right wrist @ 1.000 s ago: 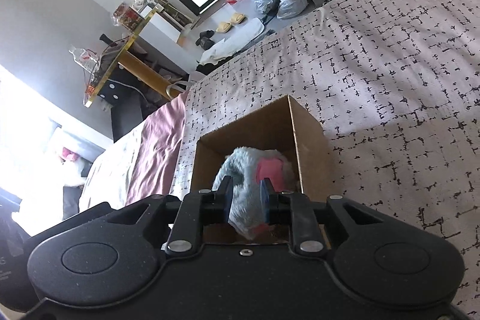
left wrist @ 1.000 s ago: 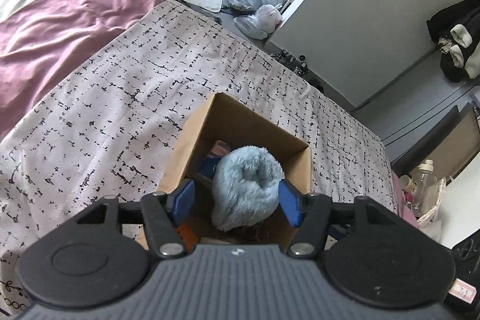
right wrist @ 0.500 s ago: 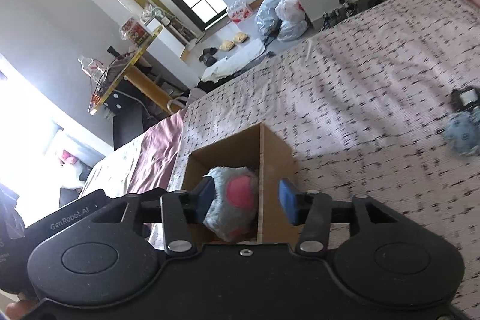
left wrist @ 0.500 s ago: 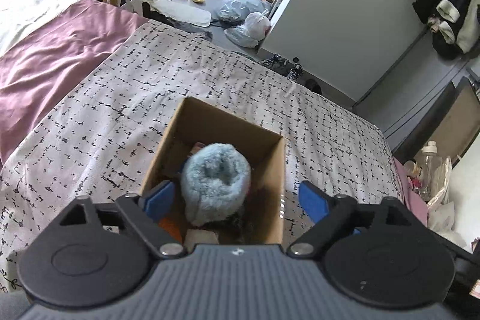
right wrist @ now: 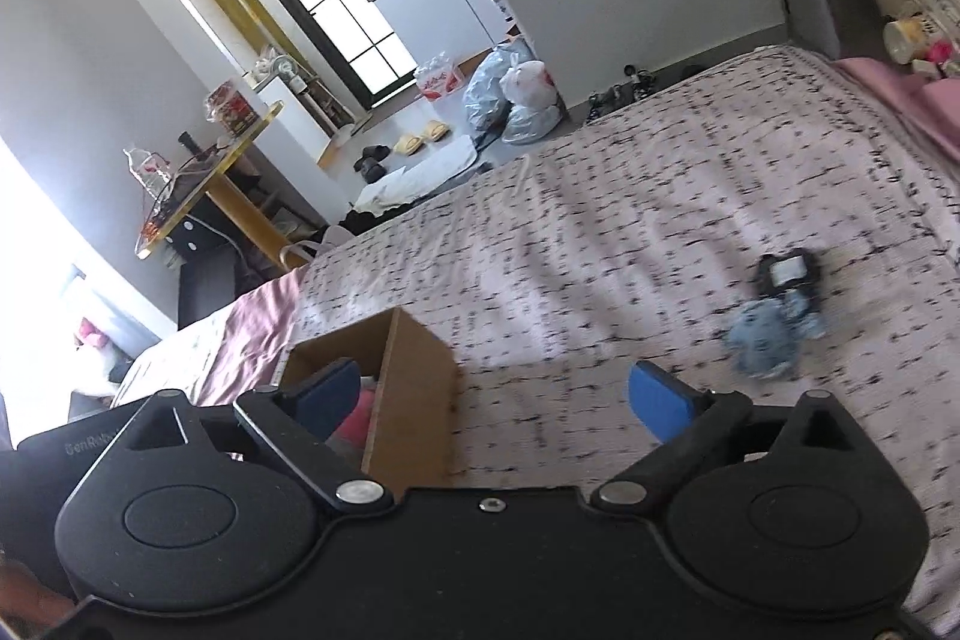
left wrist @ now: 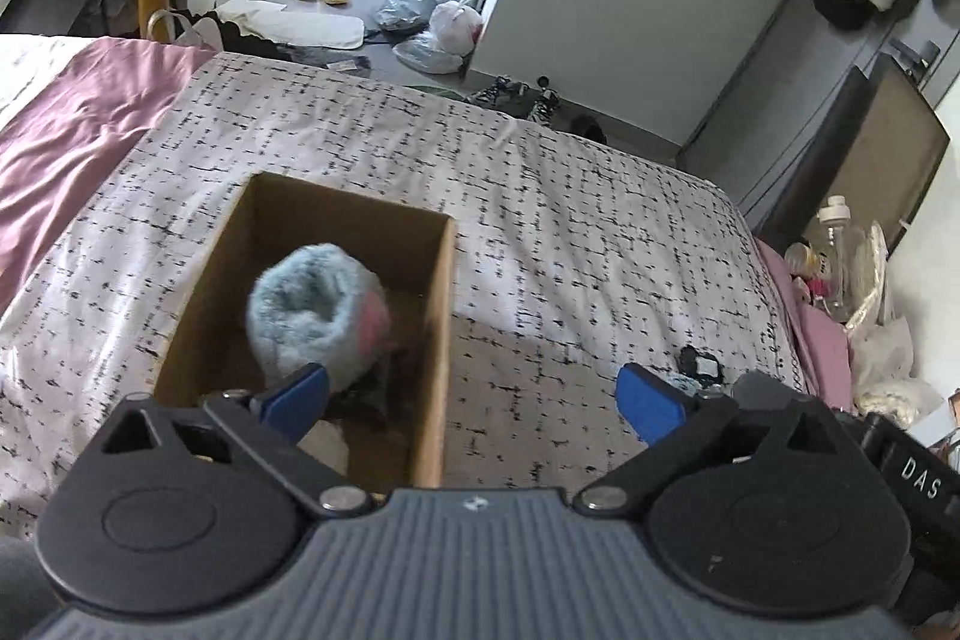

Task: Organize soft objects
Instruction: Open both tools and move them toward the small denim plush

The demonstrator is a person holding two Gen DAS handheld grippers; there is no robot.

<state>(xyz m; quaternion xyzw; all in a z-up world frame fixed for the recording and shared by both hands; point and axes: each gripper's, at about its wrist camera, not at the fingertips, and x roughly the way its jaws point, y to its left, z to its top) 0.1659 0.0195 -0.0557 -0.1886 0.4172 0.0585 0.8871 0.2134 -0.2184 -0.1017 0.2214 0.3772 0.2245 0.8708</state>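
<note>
A fluffy light-blue sock roll [left wrist: 318, 313] with a pink patch lies in the open cardboard box [left wrist: 441, 340] on the bed. My left gripper [left wrist: 474, 403] is open and empty, above the box's near right corner. My right gripper [right wrist: 495, 397] is open and empty, to the right of the box [right wrist: 414, 388]; pink fabric shows inside. A blue patterned soft bundle [right wrist: 765, 340] with a dark item [right wrist: 786, 271] beside it lies on the bedspread to the right. It also shows in the left wrist view [left wrist: 699, 370].
The bed has a pale speckled cover [left wrist: 570, 232] and a mauve blanket [left wrist: 66, 124] on the left. Bottles and clutter [left wrist: 840, 256] sit past the bed's right edge. Bags [left wrist: 444, 28] and slippers lie on the floor beyond the foot.
Both grippers let go of the fluffy sock roll, opened wide and drew back. The roll now rests in the box. The right gripper swung right, bringing the blue bundle into view.
</note>
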